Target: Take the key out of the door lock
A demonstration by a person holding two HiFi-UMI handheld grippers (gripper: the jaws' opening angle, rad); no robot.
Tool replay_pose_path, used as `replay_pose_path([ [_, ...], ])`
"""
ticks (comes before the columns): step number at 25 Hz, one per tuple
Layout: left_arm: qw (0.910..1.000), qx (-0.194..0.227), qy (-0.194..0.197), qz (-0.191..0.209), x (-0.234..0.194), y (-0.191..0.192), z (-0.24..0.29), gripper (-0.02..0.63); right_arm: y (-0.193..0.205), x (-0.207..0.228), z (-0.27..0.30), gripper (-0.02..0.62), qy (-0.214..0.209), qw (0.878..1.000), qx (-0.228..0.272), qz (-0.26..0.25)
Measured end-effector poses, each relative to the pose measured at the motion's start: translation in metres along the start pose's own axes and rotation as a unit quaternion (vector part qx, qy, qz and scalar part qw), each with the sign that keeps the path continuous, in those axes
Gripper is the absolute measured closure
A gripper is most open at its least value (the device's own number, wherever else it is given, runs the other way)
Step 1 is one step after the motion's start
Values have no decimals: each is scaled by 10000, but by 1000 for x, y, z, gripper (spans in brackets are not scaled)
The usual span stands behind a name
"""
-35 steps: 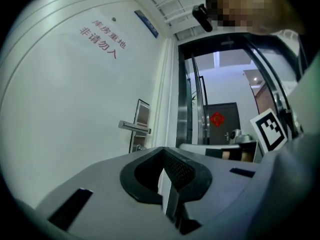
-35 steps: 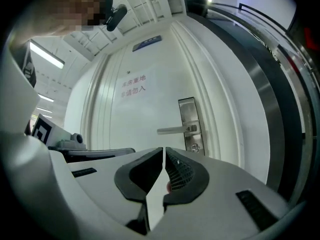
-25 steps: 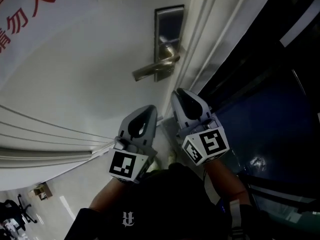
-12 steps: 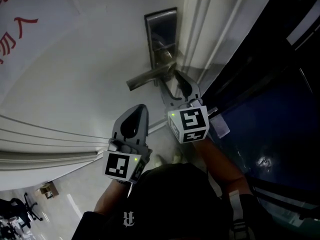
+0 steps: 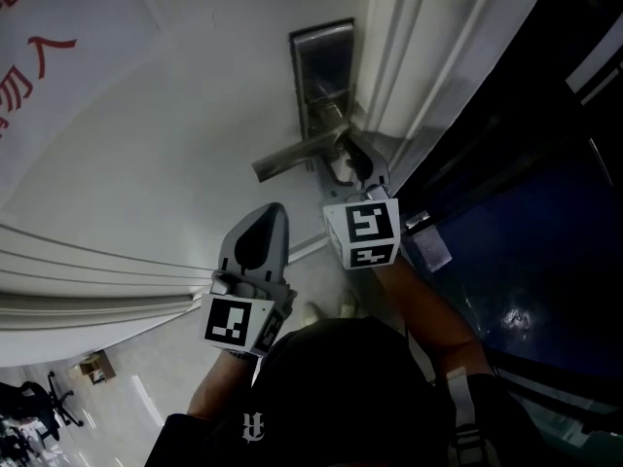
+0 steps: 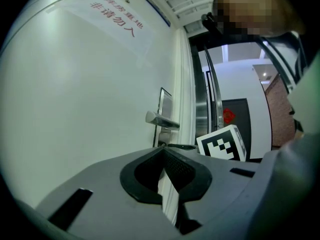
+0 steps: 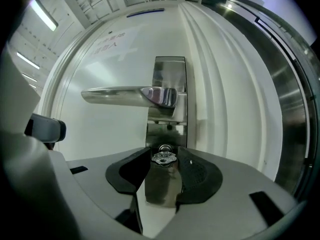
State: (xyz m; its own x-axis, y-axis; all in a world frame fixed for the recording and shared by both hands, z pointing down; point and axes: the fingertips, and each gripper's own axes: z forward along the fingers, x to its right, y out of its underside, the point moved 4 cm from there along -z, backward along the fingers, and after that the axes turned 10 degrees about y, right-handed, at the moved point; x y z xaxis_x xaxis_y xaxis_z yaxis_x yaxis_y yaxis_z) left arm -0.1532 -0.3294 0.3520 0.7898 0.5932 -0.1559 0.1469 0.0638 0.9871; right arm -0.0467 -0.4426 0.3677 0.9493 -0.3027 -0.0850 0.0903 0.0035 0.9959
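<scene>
head view: the right gripper (image 5: 352, 159) has been brought up to the lock plate (image 5: 321, 56) within the last second. a second ago it was held well below the plate, and half a second ago its tips were just short of the plate's lower end. now its tips are tucked against the lower part of the plate, under the lever handle (image 5: 292, 154). the left gripper (image 5: 265, 224) has hardly been moved and is kept well below the plate, off the door (image 5: 146, 144).

in the right gripper view the key (image 7: 162, 157) is seen seated in the lower part of the plate, its head lying between the jaw tips. the jaws are held narrowly apart around it and are not yet pressed onto it. the approach is judged done. a squeeze on the key head and a straight pull away from the plate are judged to remain.

the left jaws are closed together, with nothing between them.

counted: one key, one lock plate, one lever handle, two grippers, and two marker cubes, one per gripper.
</scene>
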Motion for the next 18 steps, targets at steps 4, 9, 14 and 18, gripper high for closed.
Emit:
replay_pose_path([
  [4,10000,-23,-44,-24,-1,0,-2,598,0,-3,0,433,-19,10000,-53,14],
  [9,10000,-15,-40,-26,-2,1,0,598,2,2,1,460,33,9994,-141,318],
  [14,10000,-5,-28,-29,2,2,0,599,3,3,0,462,42,9983,-218,533],
  [18,10000,11,-16,-20,3,1,0,598,3,4,-8,463,70,9984,-199,524],
])
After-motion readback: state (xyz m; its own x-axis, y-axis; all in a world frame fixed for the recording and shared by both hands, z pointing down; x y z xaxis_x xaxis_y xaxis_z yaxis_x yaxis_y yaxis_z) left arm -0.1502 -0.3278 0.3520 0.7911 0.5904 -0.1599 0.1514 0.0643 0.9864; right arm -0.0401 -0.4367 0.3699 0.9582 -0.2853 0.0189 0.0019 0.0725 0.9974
